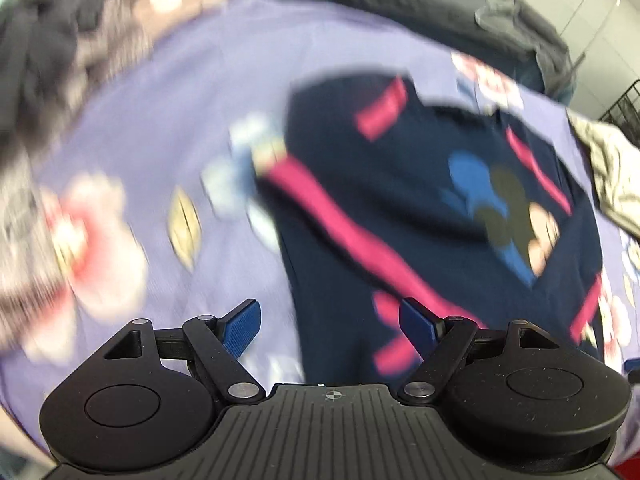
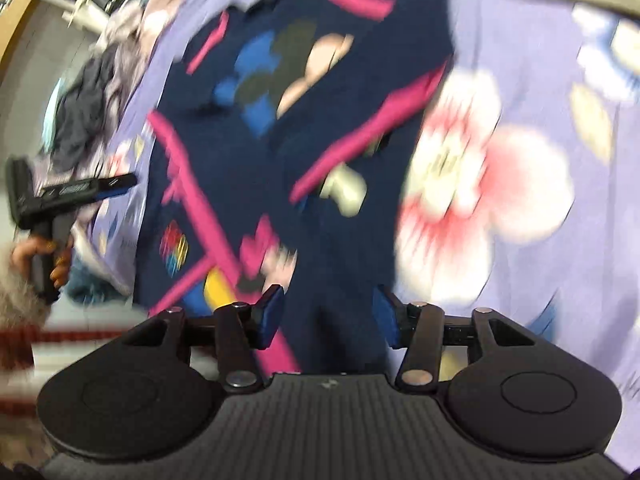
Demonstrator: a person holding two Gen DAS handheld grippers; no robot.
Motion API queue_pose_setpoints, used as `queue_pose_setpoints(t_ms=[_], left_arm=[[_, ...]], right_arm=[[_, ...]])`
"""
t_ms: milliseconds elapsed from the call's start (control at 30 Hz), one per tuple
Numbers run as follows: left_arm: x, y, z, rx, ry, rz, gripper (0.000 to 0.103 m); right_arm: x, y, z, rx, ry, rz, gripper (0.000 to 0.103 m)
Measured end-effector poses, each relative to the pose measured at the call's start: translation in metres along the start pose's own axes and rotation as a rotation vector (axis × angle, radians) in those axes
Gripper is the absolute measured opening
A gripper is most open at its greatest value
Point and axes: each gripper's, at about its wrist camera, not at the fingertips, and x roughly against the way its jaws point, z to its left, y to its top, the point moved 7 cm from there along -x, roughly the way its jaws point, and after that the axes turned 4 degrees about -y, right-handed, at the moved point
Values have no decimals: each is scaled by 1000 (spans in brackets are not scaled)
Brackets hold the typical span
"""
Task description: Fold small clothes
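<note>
Both tongs stand released, with nothing between the blue pads. Left gripper (image 1: 331, 326): jaws parted wide, pointing down at the purple floral bedsheet (image 1: 200, 92). Its left pad hangs over bare sheet; its right pad hangs over the near left edge of the navy garment (image 1: 420, 184). No pad is seen touching cloth.

Right gripper (image 2: 327, 316): jaws parted, aimed down over the near end of the same garment, which fills the gap between the pads and runs away from them up the view. Contact with the cloth is not visible.

Navy garment: it lies spread on the bedsheet, ahead of and below both tongs, with magenta bands crossing it and a blue, olive and peach print farther out. Motion blur hides finer detail.

Left side, right wrist view: a hand (image 2: 48, 256) grips the handle of the left gripper beside the garment's edge.

Far field: a heap of dark clothes (image 1: 44, 40) lies at the far left of the sheet, and a pale crumpled cloth (image 1: 612, 172) at the right.
</note>
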Motion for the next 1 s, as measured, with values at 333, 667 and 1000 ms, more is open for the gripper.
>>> queue_pose_setpoints(t_ms=[333,667,1000], left_arm=[[-16,141,7,-185,3,-211,103],[-129,211,-41,-514,-129,-31,103],[-173,195,-54,-651,-218,112,103]], right_arm=[[12,160,-1,18,-47,-244,62],[-84,285,19,292,-225,-219,58],[-139,298,8,370,-300,-137,55]])
